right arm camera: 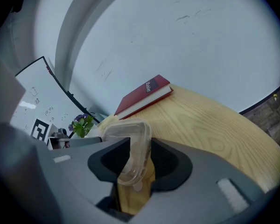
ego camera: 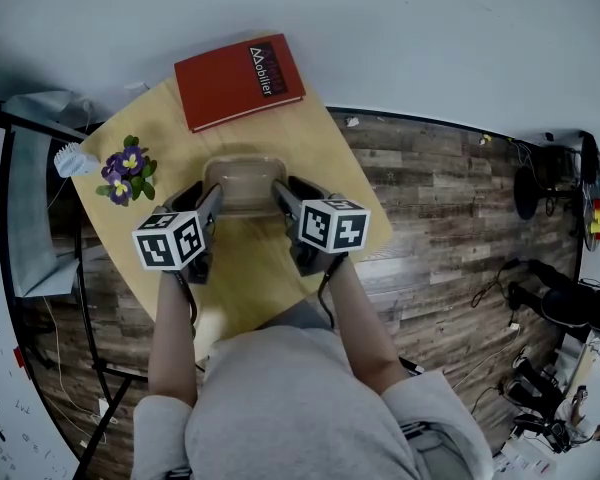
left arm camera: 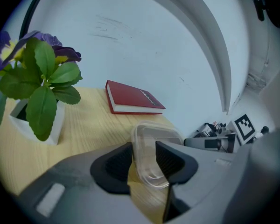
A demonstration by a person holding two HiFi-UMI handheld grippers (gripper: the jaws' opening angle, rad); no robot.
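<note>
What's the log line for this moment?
left gripper: shut on clear container | right gripper: shut on clear container | red book: beyond, apart

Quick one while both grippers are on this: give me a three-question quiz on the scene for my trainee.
1. Fill in: seen from the person, the flower stands to the container's ____, and the book lies beyond it.
2. True or false: the left gripper is open and clear of the container.
3. What does the right gripper clamp? A. book B. container C. flower

Key: 1 left; 2 false, its jaws are shut on the container's rim; 3 B.
</note>
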